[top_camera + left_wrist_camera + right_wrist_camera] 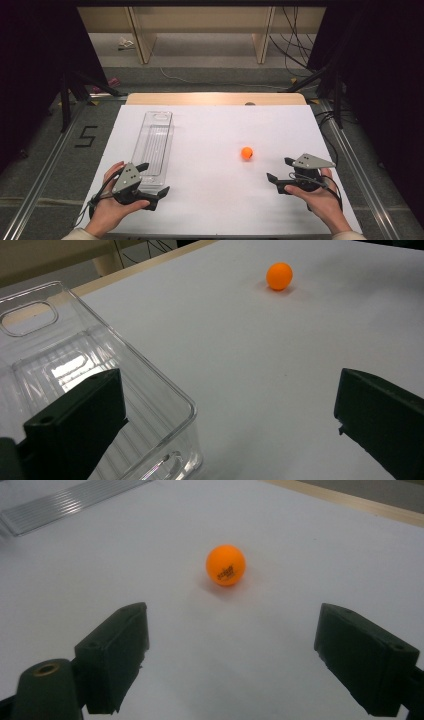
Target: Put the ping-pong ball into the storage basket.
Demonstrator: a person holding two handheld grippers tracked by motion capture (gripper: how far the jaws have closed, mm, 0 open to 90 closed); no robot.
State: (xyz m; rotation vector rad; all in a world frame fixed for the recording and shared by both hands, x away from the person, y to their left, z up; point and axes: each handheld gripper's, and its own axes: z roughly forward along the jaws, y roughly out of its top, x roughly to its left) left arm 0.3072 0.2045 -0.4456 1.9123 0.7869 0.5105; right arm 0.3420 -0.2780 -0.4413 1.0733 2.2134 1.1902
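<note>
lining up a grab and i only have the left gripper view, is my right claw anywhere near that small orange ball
Observer: In the high view the right claw rests on the white table sheet, short of the small orange ball, apart from it.
Operator: is it open
Observer: Yes. In the right gripper view its jaws stand wide apart, the ball centred ahead of them.
Operator: anything printed on the ball
Observer: Small dark lettering faces the right claw, too small to read.
Operator: how long is the clear tray
Observer: The clear plastic tray is long and narrow, running away from the left claw.
</note>
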